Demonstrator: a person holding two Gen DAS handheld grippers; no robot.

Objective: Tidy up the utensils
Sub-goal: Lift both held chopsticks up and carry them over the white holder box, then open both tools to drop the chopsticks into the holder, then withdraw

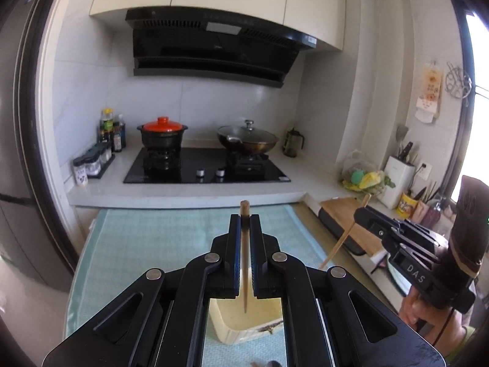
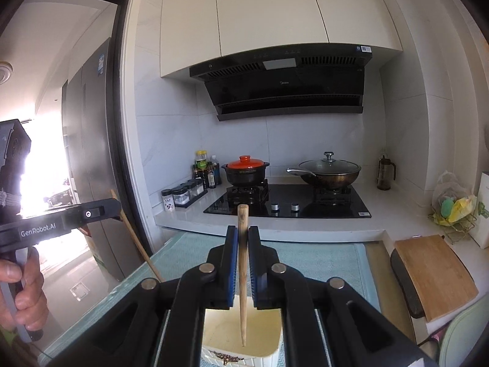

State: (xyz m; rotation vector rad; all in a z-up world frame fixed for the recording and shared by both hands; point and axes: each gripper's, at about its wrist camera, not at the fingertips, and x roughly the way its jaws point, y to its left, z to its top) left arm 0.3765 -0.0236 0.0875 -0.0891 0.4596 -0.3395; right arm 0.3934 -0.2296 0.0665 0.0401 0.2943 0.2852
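Each gripper is clamped on one wooden chopstick. The left gripper [image 1: 244,223] has its jaws shut on the left chopstick [image 1: 244,244], blunt end up, thin tip hanging over a cream bin [image 1: 244,321] below. The right gripper [image 2: 242,235] pinches the right chopstick [image 2: 243,269] the same way, its point hanging inside the bin [image 2: 244,330].

The bin stands on a pale green mat [image 1: 152,244] covering the table. Beyond the mat's far edge runs the white counter [image 1: 189,189], carrying a black hob [image 1: 207,165] with an orange-lidded pot [image 1: 162,136] and a glass-lidded wok [image 1: 247,140]. Bottles [image 1: 111,131] stand at the hob's left. To the right lie a cutting board [image 2: 434,275], a bag [image 2: 452,202] and a white knife block [image 1: 397,180].

Nothing lies between either chopstick tip and the bin.
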